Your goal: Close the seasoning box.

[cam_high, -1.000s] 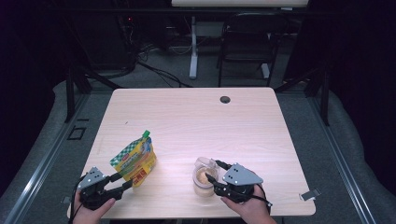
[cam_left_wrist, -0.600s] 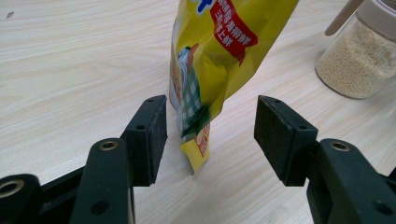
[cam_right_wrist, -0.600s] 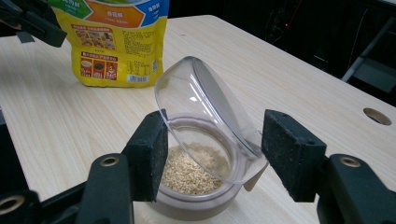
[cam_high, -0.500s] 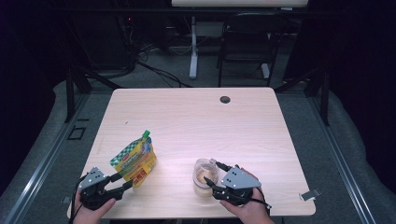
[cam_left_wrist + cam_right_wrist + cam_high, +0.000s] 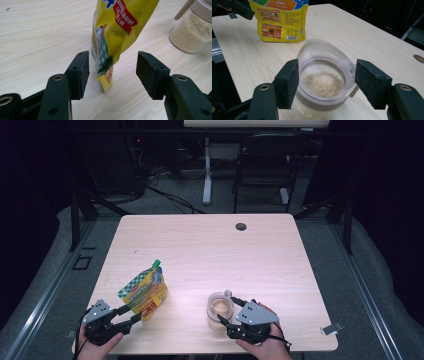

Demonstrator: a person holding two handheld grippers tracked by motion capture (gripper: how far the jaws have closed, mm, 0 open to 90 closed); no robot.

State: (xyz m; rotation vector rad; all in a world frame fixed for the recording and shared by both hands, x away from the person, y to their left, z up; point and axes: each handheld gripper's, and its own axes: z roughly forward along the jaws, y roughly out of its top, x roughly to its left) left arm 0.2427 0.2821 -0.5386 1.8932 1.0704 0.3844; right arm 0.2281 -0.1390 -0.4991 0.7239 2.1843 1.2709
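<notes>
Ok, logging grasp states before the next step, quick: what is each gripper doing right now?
Left gripper: open, the yellow foil pouch between its jaws, untouched.
Right gripper: just opened, jaws either side of the clear lidded jar of beige grains.

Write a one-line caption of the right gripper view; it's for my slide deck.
Right tongs open around a lidded jar of pale granules, a yellow pouch standing beyond on the wooden table.

A lab or test room, this one. A bare wooden tabletop sits on grey carpet. Beyond its far edge, cables and a dark chair.
</notes>
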